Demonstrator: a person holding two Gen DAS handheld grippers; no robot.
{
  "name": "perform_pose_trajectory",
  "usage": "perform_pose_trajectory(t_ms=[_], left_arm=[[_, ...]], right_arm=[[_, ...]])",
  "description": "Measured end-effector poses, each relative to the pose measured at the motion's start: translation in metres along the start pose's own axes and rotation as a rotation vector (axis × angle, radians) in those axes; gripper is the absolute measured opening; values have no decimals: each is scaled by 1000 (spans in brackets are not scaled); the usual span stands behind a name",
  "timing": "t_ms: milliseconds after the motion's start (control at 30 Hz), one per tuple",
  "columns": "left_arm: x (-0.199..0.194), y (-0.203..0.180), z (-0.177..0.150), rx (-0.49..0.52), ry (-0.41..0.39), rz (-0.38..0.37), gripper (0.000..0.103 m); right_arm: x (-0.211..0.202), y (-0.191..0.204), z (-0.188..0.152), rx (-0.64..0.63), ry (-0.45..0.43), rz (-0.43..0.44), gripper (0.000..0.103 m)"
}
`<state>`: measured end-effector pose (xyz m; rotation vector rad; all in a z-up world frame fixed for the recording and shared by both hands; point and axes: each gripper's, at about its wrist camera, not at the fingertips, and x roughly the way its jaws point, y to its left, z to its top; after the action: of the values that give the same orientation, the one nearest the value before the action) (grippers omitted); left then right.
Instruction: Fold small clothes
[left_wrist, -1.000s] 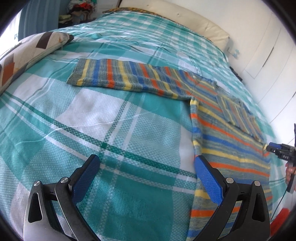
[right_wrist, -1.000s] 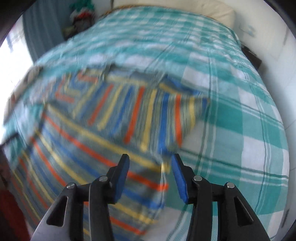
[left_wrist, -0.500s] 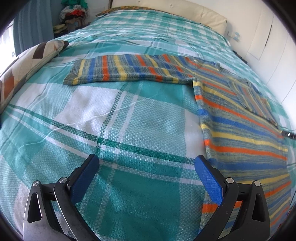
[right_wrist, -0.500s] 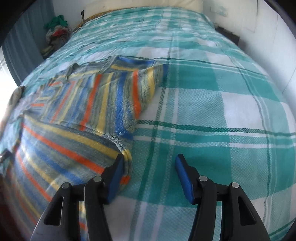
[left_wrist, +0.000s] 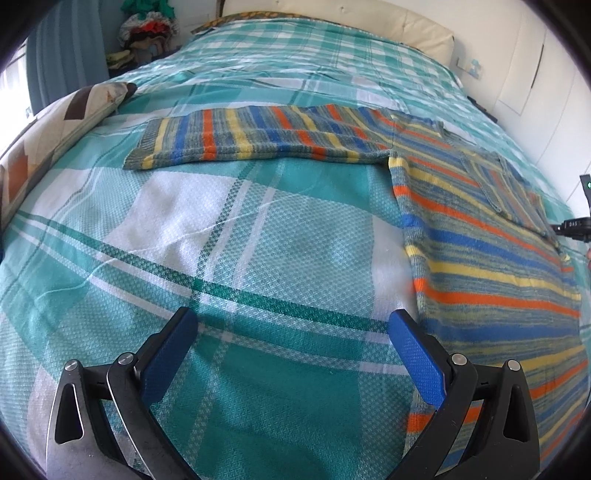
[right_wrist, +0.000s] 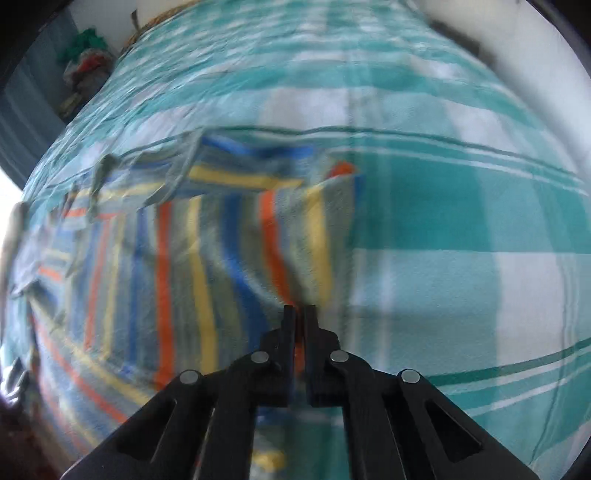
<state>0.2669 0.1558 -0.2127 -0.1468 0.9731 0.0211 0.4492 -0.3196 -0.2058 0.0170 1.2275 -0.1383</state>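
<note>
Bare teal-and-white checked bedspread (left_wrist: 229, 236) lies open ahead of the wide-spread left gripper (left_wrist: 291, 332) — only the chevron-patterned pillow (left_wrist: 55, 136) crowds its left edge, the striped knit sweater (left_wrist: 480, 240) its right.

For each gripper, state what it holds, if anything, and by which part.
The right gripper is shut on the striped sweater, pinching its sleeve at the edge next to the bedspread. The left gripper stands open over the bedspread and holds nothing.

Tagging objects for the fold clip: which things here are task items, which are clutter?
In the job:
- striped sweater
- right gripper, shut on its sleeve
- left gripper, open, empty

Lying about:
- patterned pillow
- clothes pile in the corner
- plaid bedspread underneath
</note>
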Motion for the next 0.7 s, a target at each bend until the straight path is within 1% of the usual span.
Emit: perform_pose_trajectory(t_ms=[67, 100, 133, 167, 200, 233, 267, 300, 333, 400, 433, 467, 500, 533, 600, 700], left_arm=[[0, 0, 0, 2, 1, 1, 102], [0, 0, 0, 2, 0, 2, 102], [0, 0, 0, 3, 0, 4, 102], [0, -1, 0, 6, 0, 8, 102], [1, -2, 0, 9, 0, 12, 102], [1, -3, -1, 15, 0, 20, 102], [1, -4, -1, 20, 0, 26, 102], [2, -6, -2, 25, -1, 33, 102], [2, -6, -3, 29, -3, 37, 102], [1, -7, -4, 36, -6, 43, 102], [1, -7, -5, 37, -8, 43, 102], [1, -7, -5, 39, -8, 44, 102], [1, -7, -6, 41, -8, 44, 102], [1, -7, -5, 41, -8, 44, 102], [1, -7, -5, 41, -7, 46, 102], [3, -9, -5, 49, 2, 58, 103]], right_arm=[[0, -18, -3, 72, 6, 32, 0], [-5, -24, -3, 103, -5, 53, 0], [-11, -24, -2, 105, -27, 64, 3], [-22, -20, 0, 83, -69, 90, 6], [-30, -12, 5, 43, -92, 117, 6], [-32, -4, 10, 9, -96, 143, 14], [-31, 2, 15, -15, -87, 151, 33], [-27, 10, 21, -36, -76, 143, 41], [-21, 14, 25, -48, -64, 130, 43], [-1, 18, 35, -30, -24, 90, 43], [11, 15, 39, 13, 0, 97, 41], [19, 9, 39, 49, 15, 133, 19], [22, 6, 41, 57, 11, 134, 2], [20, 7, 43, 28, -9, 109, 3], [18, 11, 46, -52, -51, 18, 3], [25, 8, 48, -54, -32, 14, 4]])
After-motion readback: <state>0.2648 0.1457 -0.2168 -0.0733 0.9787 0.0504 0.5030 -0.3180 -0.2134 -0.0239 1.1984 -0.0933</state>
